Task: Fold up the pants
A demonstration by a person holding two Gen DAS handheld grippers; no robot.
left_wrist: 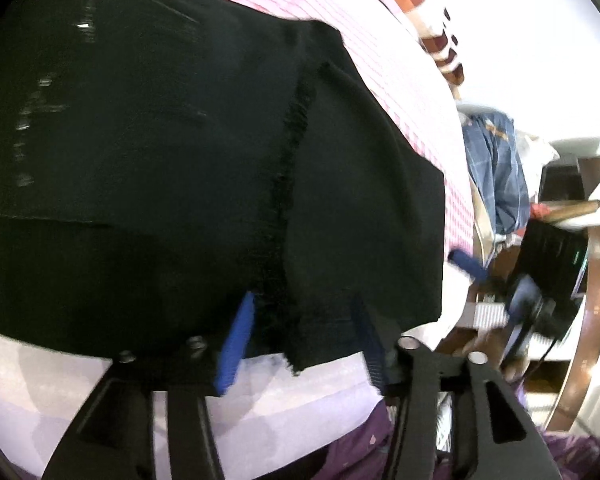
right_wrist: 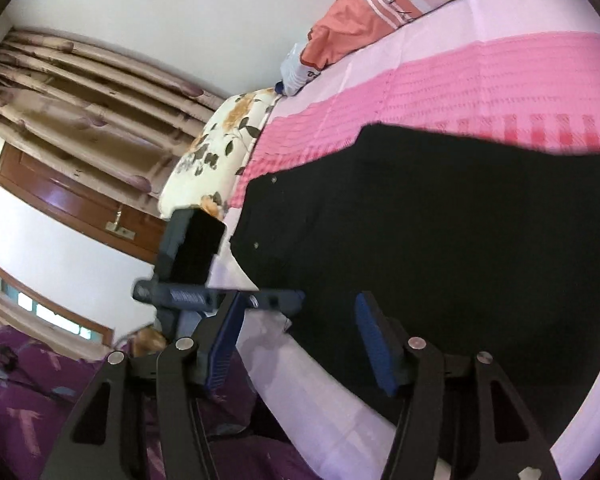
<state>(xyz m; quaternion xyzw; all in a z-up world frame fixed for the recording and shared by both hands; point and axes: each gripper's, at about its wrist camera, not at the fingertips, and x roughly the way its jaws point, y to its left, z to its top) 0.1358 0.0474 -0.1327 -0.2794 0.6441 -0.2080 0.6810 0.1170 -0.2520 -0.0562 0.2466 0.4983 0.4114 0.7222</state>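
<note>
Left gripper (left_wrist: 300,336): 2 blue pads, jaws apart, nothing pinched. The near edge of the black pants (left_wrist: 172,152) lies between and just beyond the pads, with a frayed seam running away from the gap.

Right gripper (right_wrist: 300,344): 2 blue pads, jaws apart, nothing clamped. White sheet (right_wrist: 316,392) shows in the gap; the pants begin just ahead and spread off to the right pad's side (small metal studs visible near their far edge).

Pants: laid flat on a pink blanket (right_wrist: 480,80), which shows past them.

Beside the right gripper's left pad: the other gripper's body with a dark phone (right_wrist: 198,250).

Farther: floral pillow (right_wrist: 216,152), orange-patterned bedding (right_wrist: 352,20), curtains (right_wrist: 80,92), wooden door (right_wrist: 72,200).
</note>
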